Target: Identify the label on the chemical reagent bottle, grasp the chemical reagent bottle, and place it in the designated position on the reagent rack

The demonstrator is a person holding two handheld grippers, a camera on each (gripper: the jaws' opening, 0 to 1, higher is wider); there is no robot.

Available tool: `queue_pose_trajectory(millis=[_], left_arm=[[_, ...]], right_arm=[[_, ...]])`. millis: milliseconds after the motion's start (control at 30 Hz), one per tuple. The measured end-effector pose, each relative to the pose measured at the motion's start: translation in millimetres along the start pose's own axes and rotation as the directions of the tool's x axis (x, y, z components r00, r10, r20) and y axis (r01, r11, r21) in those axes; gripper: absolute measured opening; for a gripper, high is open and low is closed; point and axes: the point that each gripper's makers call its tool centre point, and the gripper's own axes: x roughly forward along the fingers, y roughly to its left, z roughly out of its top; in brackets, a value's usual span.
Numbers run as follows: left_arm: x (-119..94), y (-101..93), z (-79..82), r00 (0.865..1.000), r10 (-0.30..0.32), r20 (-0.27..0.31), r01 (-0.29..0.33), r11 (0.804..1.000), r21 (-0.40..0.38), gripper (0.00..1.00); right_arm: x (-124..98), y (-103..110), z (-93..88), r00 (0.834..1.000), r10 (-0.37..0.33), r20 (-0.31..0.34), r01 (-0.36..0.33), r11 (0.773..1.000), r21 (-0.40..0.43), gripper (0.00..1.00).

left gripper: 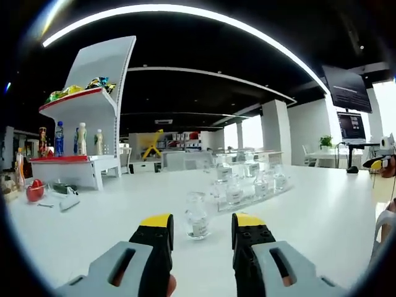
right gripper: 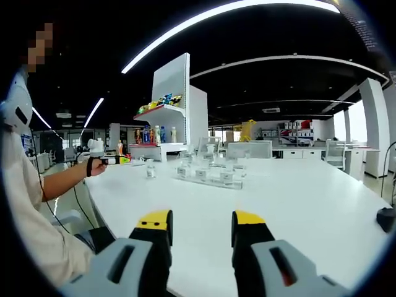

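Left tongs (left gripper: 202,232) released, both yellow-tipped jaws apart, low over the white bench (left gripper: 124,210). Just ahead of the gap, a small clear bottle (left gripper: 197,216) with a white label, upright on the bench, between the jaw tips in the picture but not touching them. Label text too small to read. Beyond the bottle and a little to the right, a clear rack (left gripper: 247,185) with several more glass bottles upright in rows. Far left on the bench, a white shelf unit (left gripper: 93,124) with red edges, drink bottles on the lower board and snack bags on the upper one. Near it a red round thing (left gripper: 34,192), too blurred to tell. At the right edge, a monitor (left gripper: 351,125) on another desk and a plant (left gripper: 326,142).

Right tongs (right gripper: 202,232) also released, jaws apart, nothing between them, above the near bench edge (right gripper: 297,204). Well ahead, the rack (right gripper: 207,173) seen from the side, with the single bottle (right gripper: 150,169) just to its left and apart from it. At left, a sleeve (right gripper: 25,204) and a hand (right gripper: 94,167) with the other tongs (right gripper: 114,160) near that bottle. Shelf unit (right gripper: 170,105) behind. Dark object (right gripper: 387,218) at the right bench edge, unclear what.
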Motion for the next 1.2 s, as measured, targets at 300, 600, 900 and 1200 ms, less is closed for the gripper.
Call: queue_pose_trajectory(millis=[300,600,900,1200], left_arm=[[16.7,3.9,4.0,1.000,-0.002,-0.010,0.002,1.000,0.013,0.38],[33.2,3.3,-5.7,0.999,-0.005,-0.034,0.005,1.000,0.009,0.38],[44.9,3.4,-8.9,0.999,-0.004,-0.040,0.004,1.000,0.004,0.38],[61.1,5.6,-11.3,0.999,-0.004,-0.043,0.004,1.000,0.002,0.38]], right_arm=[[4.5,-2.1,-7.9,1.000,0.006,-0.010,-0.006,1.000,0.014,0.38],[5.2,-3.8,-8.4,1.000,0.004,-0.012,-0.004,1.000,0.018,0.38],[5.8,-4.3,-5.9,1.000,0.002,-0.013,-0.002,1.000,0.015,0.38],[4.3,-7.0,-3.1,1.000,-0.007,-0.014,0.007,1.000,0.007,0.38]])
